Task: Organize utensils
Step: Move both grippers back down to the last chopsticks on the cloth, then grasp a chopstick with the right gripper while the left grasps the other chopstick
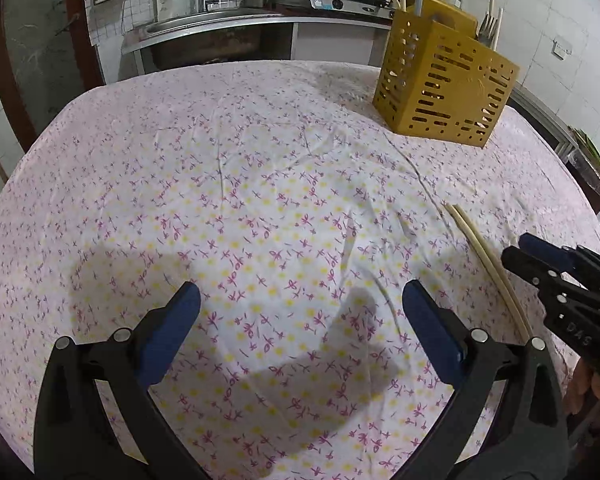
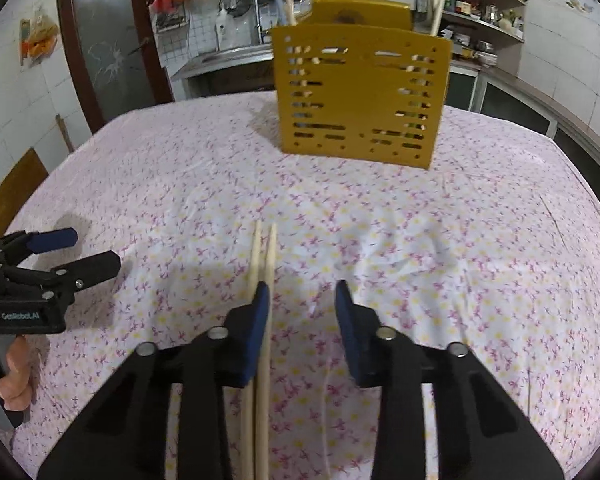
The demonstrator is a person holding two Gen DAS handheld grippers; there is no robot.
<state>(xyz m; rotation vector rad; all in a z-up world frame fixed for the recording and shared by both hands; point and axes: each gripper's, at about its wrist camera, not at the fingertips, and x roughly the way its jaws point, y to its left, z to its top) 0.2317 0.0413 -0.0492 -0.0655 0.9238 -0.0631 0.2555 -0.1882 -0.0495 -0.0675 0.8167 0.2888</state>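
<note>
Counting left to right: one left gripper, jaws spread over bare floral tablecloth; two chopsticks lying side by side beside right gripper's left pad, jaws apart, not pinching; one yellow holder upright at far edge.

Table under a wrinkled pink floral cloth. Standing upright toward the far side: slotted yellow utensil holder, utensil handles poking out of its top. Lying flat on the cloth nearer the cameras, well apart from the holder: pair of pale chopsticks, side by side (far tips slightly apart, pointing roughly toward the holder).
</note>
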